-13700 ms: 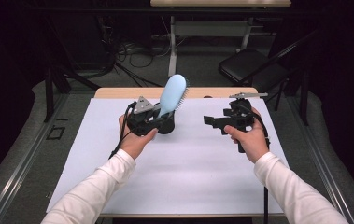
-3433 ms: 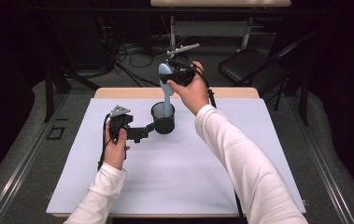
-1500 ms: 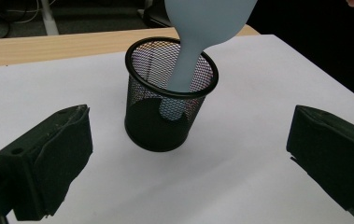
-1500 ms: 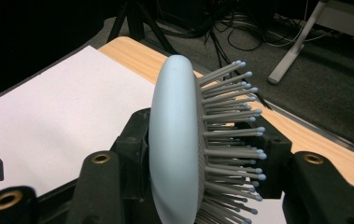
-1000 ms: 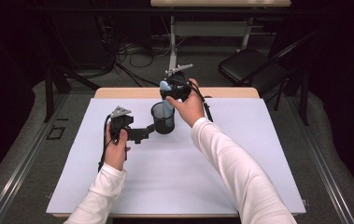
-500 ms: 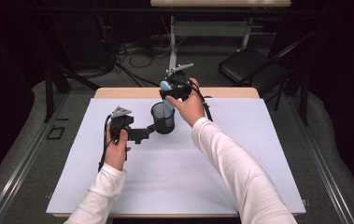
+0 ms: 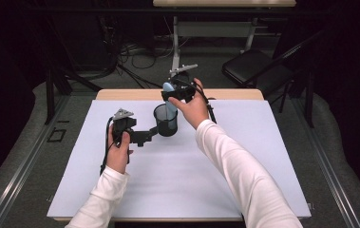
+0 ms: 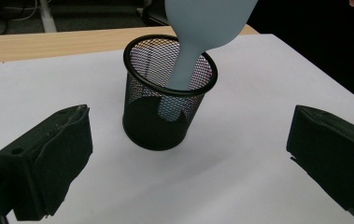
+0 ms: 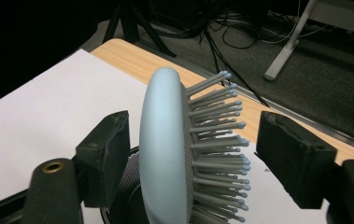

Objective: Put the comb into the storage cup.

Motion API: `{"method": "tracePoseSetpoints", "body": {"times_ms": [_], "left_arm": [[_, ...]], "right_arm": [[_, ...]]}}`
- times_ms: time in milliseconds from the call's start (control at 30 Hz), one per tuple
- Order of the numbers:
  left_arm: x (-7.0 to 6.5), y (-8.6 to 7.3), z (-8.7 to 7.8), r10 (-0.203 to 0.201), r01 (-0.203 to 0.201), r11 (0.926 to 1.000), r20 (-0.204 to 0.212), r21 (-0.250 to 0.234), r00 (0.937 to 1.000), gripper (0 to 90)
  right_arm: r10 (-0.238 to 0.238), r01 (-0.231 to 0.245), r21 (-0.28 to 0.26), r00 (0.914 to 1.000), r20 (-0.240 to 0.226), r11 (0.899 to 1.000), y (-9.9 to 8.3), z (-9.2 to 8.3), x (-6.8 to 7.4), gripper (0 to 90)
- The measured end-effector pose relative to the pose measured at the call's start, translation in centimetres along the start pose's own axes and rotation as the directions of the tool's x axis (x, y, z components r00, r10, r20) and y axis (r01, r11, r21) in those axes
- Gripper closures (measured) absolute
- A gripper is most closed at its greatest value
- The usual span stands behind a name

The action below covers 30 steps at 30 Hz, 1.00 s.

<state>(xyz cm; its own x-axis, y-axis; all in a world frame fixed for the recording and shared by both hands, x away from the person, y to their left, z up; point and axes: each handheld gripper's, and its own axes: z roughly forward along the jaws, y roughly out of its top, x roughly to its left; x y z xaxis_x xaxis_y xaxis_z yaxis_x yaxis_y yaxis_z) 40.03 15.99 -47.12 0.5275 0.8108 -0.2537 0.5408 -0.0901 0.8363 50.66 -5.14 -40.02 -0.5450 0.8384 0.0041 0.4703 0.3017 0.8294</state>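
The brush (image 8: pixel 198 42) stood handle-down in the cup (image 8: pixel 167 100), head between the right gripper's (image 7: pixel 182 90) open jaws. The left gripper (image 7: pixel 137 135), jaws open, sat just beside the cup.

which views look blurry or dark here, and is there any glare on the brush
High view: bright white table, dark surroundings, all fairly sharp. Left gripper view: cup mesh crisp, near pads slightly soft. Right gripper view: brush back evenly lit, no glare; bristles sharp, upper left corner black.
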Motion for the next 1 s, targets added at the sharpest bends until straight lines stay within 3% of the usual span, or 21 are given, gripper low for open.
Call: {"method": "tracePoseSetpoints", "body": {"times_ms": [367,1000], "left_arm": [[0.01,-0.01,0.0,-0.003,0.003,1.0,0.002,0.001,1.0,0.4],[0.08,0.01,-0.06,-0.004,0.004,1.0,-0.001,-0.001,1.0,0.4]], "right_arm": [[0.011,-0.011,-0.011,0.9998,0.014,1.0,0.13,-0.3,-0.29,16.0],[0.026,-0.026,0.0,0.9996,0.01,1.0,0.12,-0.28,-0.47,8.6]]}}
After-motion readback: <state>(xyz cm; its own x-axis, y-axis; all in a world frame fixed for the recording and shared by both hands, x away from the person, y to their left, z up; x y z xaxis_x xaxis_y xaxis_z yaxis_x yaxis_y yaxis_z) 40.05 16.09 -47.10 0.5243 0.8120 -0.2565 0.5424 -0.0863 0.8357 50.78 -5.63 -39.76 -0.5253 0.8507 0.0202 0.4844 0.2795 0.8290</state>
